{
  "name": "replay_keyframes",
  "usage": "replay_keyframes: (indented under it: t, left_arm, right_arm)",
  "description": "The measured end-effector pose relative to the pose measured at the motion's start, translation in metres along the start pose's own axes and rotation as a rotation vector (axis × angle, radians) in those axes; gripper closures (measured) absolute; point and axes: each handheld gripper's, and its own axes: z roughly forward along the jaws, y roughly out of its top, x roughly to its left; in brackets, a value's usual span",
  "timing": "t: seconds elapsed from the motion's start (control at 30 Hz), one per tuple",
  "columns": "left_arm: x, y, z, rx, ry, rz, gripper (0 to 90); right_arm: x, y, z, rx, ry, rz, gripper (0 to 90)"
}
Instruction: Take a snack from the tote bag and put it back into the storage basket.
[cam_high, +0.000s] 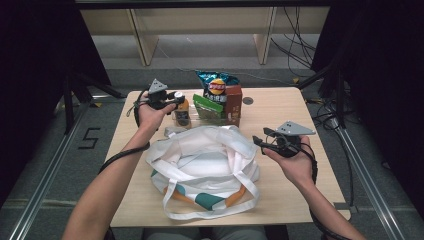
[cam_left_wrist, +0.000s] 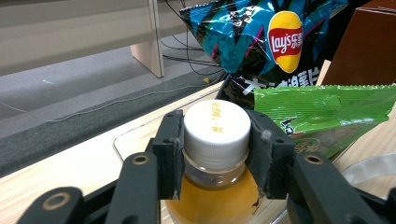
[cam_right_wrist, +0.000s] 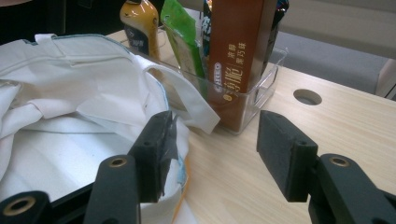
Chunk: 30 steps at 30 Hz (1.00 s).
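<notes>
The table (cam_high: 290, 200) carries a white bag (cam_high: 202, 167) at its middle, lying slumped with its mouth open and its straps spread toward the person. Behind the bag, at the far side, stands a clear tray (cam_right_wrist: 268, 74) with snacks set upright in it. In the tray, a chip bag (cam_high: 216, 85) stands farthest from the white bag; a brown box (cam_high: 233, 102) is at the tray's right end, and a green packet (cam_high: 207, 106) leans just left of the box. A bottle (cam_high: 182, 114) of orange drink stands at the tray's left end, beyond the white bag's far left corner.

The left gripper (cam_high: 176, 100) is at the bottle: in the left gripper view its pads press on both sides of the white cap (cam_left_wrist: 215, 133), so it is clamped on the bottle's top. The right gripper (cam_high: 260, 141) hovers just right of the white bag's rim, jaws apart with nothing between them, the left jaw over the bag's edge.
</notes>
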Motion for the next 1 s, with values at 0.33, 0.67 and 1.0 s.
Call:
replay_keyframes:
  t: [0.33, 0.67, 1.0]
  left_arm:
    - [0.0, -0.001, 0.0, 0.01, 0.003, -0.034, 51.7]
    - [-0.002, -0.004, -0.006, 0.004, 0.028, -0.065, 31.1]
    - [-0.005, 0.003, -0.028, -0.003, 0.056, -0.065, 29.2]
  right_arm:
    - [0.0, 0.0, 0.0, -0.001, 0.002, -0.01, 46.4]
    - [-0.002, 0.002, -0.002, -0.01, -0.01, -0.021, 46.3]
    - [-0.002, 0.001, -0.002, -0.019, -0.014, -0.008, 46.2]
